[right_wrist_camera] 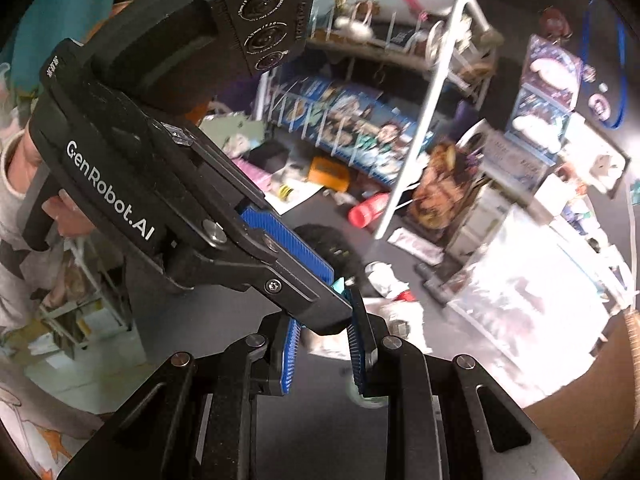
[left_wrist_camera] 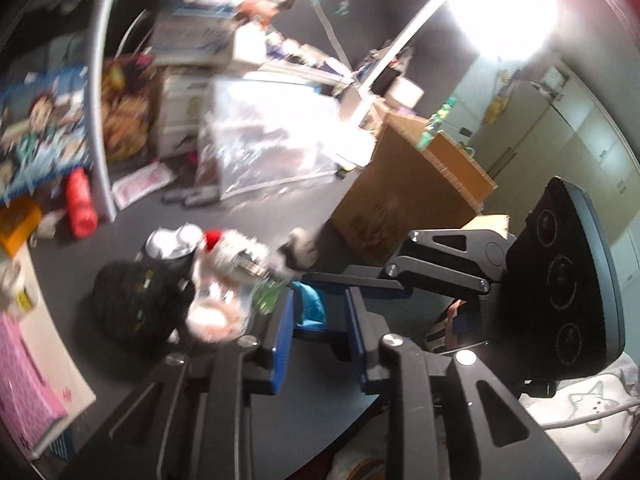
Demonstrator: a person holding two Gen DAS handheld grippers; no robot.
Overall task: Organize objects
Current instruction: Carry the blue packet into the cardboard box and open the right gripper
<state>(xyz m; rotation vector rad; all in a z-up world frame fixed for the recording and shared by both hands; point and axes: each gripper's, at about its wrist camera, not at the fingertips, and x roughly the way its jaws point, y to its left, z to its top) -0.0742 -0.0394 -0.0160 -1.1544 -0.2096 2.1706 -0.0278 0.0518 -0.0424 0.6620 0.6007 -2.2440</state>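
A dark grey tabletop (left_wrist_camera: 132, 216) carries clutter — a red plastic bottle (left_wrist_camera: 81, 203) lying flat, an orange box (left_wrist_camera: 16, 224), a brown cardboard box (left_wrist_camera: 408, 196), a glossy plastic bag (left_wrist_camera: 264, 136) — beside a black fabric pouch (left_wrist_camera: 128, 304).

A brown cardboard box (left_wrist_camera: 412, 196) stood on the dark floor (left_wrist_camera: 248, 224), its top open, beside pale cabinet doors (left_wrist_camera: 560, 136). A very bright lamp (left_wrist_camera: 504, 12) shone at the upper right and washed out the area around it. A large clear plastic sheet (left_wrist_camera: 264, 148) leaned in the middle and reflected the light. At the left, a curved white rail (left_wrist_camera: 100, 92) crossed in front of a colourful illustrated poster (left_wrist_camera: 44, 128). In the right wrist view, a white wire rack (right_wrist_camera: 400, 52) held blurred small items behind a white pole (right_wrist_camera: 424, 120).
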